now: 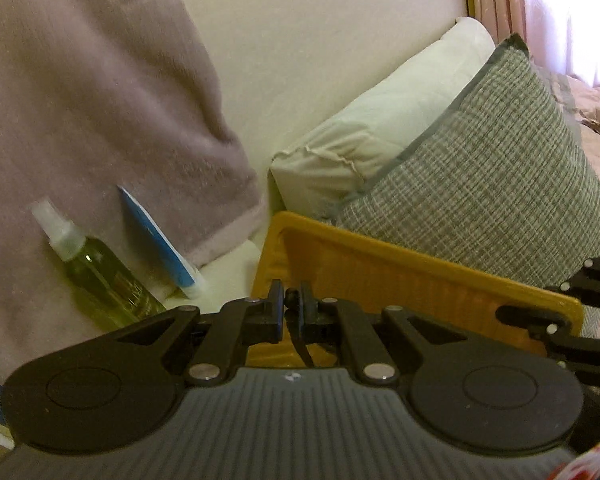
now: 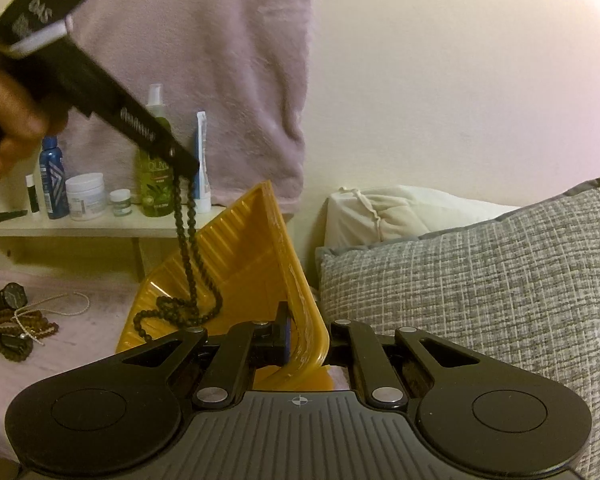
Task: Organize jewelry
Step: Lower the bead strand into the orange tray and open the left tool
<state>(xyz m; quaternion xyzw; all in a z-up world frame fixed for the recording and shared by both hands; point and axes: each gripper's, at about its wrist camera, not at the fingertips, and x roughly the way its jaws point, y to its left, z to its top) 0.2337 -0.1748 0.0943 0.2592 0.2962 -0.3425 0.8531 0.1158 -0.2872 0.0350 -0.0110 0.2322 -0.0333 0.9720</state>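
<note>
The left gripper (image 2: 184,164), gripped by a hand (image 2: 8,120), angles downward with its jaws pinched on a black bead necklace (image 2: 188,248). The right gripper (image 2: 306,336) clamps the rim of a ribbed yellow plastic tray (image 2: 260,240).

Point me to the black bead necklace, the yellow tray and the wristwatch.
black bead necklace (image 2: 188,240), right wrist view, on the doubled strand hanging into the tray.
yellow tray (image 2: 290,264), right wrist view, on its raised right rim.
wristwatch (image 2: 11,296), right wrist view, on the dark dial, lying at far left.
</note>
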